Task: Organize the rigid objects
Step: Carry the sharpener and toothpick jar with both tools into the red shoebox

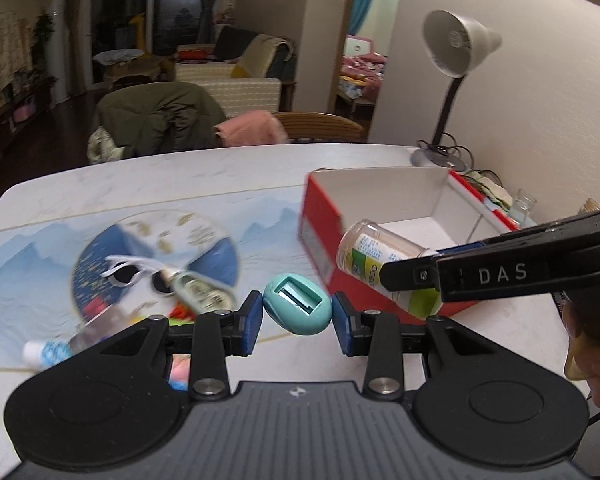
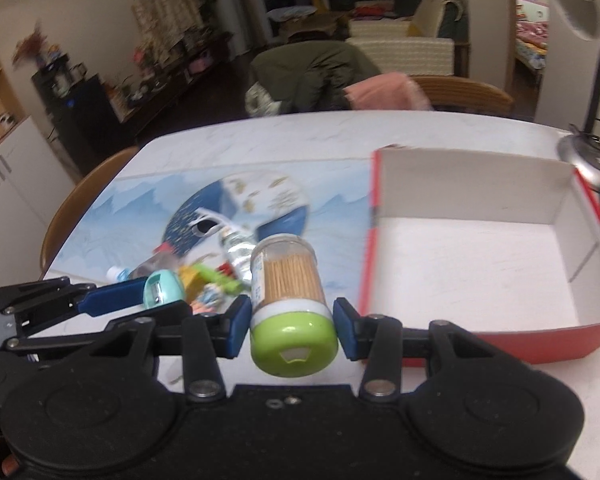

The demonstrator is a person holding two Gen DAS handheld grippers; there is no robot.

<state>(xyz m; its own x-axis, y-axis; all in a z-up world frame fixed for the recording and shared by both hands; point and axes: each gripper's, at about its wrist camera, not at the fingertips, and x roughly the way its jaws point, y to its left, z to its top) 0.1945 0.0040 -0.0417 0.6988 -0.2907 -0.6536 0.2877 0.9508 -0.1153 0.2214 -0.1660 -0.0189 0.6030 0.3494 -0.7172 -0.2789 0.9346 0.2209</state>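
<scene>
My left gripper (image 1: 297,316) is shut on a teal egg-shaped sharpener (image 1: 298,306), held above the table. The same sharpener (image 2: 162,288) shows at the left of the right wrist view, in the left gripper's blue fingers (image 2: 112,298). My right gripper (image 2: 292,326) is shut on a clear toothpick jar with a green cap (image 2: 290,300); the jar (image 1: 376,258) hangs beside the red box in the left wrist view, gripped by the right gripper's fingers (image 1: 412,274). The red box with a white inside (image 2: 480,240) stands open at the right, also visible as the red box (image 1: 324,236).
A pile of small items (image 2: 216,264) lies on a blue printed mat (image 1: 40,264), among them white sunglasses (image 1: 128,270) and a small bottle (image 1: 198,290). A desk lamp (image 1: 456,56) stands behind the box by the wall. Chairs with clothes stand at the table's far edge.
</scene>
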